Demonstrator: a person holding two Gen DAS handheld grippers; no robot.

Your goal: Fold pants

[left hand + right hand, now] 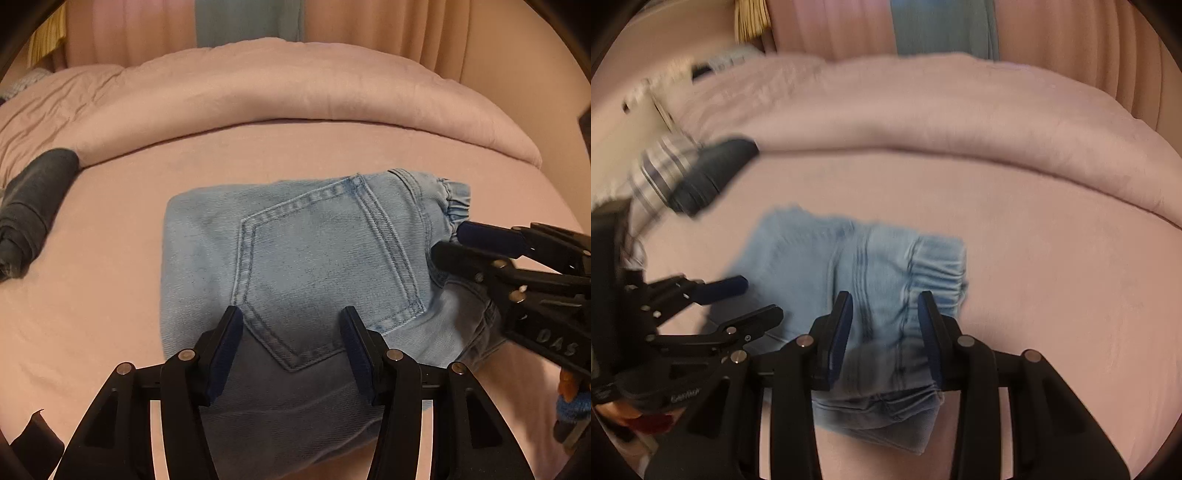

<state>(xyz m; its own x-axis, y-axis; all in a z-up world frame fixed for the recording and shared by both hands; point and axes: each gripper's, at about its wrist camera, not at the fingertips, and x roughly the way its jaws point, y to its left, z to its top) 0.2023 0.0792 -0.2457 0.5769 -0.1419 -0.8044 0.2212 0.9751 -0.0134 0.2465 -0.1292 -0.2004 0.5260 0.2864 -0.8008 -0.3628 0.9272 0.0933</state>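
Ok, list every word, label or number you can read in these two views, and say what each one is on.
"DAS": embossed on the black plastic body of the right gripper, seen in the left wrist view.
A pale word on the black body of the left gripper, in the right wrist view: too blurred to read.
Folded light blue denim pants: no lettering.

left tongs (291, 325): jaws apart, angled down | right tongs (884, 310): jaws apart, angled down
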